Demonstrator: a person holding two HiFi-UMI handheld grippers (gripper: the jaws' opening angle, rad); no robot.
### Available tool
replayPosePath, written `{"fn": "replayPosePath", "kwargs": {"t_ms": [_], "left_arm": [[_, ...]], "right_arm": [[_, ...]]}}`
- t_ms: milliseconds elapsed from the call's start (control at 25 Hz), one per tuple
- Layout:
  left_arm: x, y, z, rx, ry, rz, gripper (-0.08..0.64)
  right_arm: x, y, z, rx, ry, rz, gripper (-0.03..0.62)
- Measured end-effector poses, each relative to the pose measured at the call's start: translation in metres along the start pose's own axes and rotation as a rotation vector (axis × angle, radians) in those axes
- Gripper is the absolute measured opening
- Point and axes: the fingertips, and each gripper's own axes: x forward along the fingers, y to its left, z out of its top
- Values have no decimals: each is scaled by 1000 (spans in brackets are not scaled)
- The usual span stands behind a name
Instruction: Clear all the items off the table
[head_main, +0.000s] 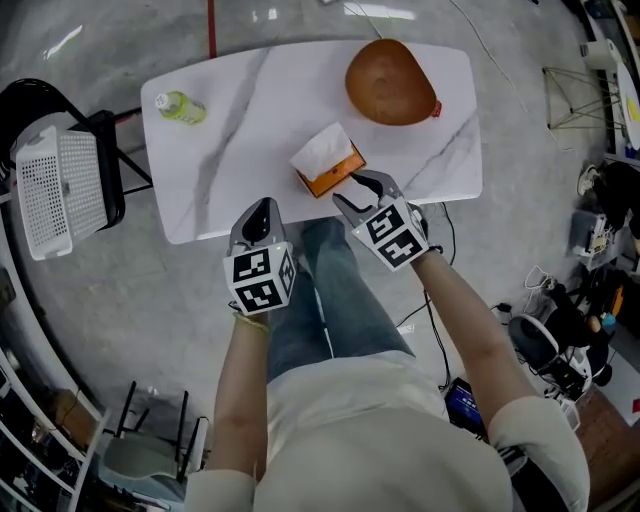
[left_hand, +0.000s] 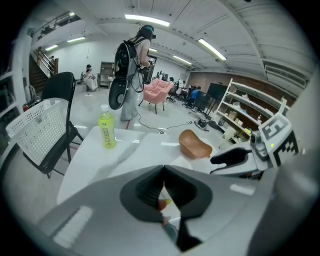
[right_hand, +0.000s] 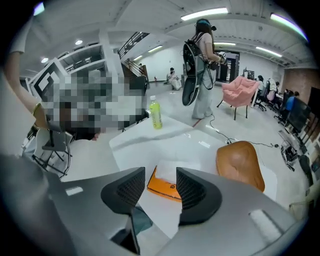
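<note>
Black chair (head_main: 110, 170) well apart, off to left of left gripper (head_main: 263, 208). Standing person (left_hand: 131, 102) with backpack (left_hand: 121, 57) and pink armchair (left_hand: 159, 91) far ahead of it.

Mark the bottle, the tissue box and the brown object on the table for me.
bottle (head_main: 181, 107), head view, on its green body.
tissue box (head_main: 321, 150), head view, on the white tissue at its top.
brown object (head_main: 388, 82), head view, on the middle of its rounded top.

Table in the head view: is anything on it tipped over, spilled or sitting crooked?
Nothing is spilled or visibly damaged. The orange tissue box sits turned diagonally to the edges of the table, which is the only crooked thing. The green bottle stands upright, and the brown rounded object lies near the far edge.
</note>
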Motion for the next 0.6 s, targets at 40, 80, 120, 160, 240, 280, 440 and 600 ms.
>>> {"fn": "replayPosePath", "kwargs": {"t_ms": [40,80,120,160,240,280,440,600], "left_arm": [[4,1,-2,-8,2,4,9],[8,2,-3,-15,4,8,9],[11,2,-5,-21,8,10,9],[14,2,-8,-25,13,12,9],[20,1,-12,-26,25,13,9],[22,1,-14,-25,30,11,9],[33,-1,-24,-36,47,0,9],[44,1,-32,-54,59,13,9]], "right_arm": [[6,0,-3,-31,14,13,194],[11,1,-5,-62,30,25,199],[16,1,-8,-93,45,37,205],[21,1,-10,-124,60,49,214],[30,3,-14,-193,88,78,244],[36,4,-16,-234,102,95,261],[58,8,-30,-413,174,155,316],[80,12,-46,-589,246,213,363]]}}
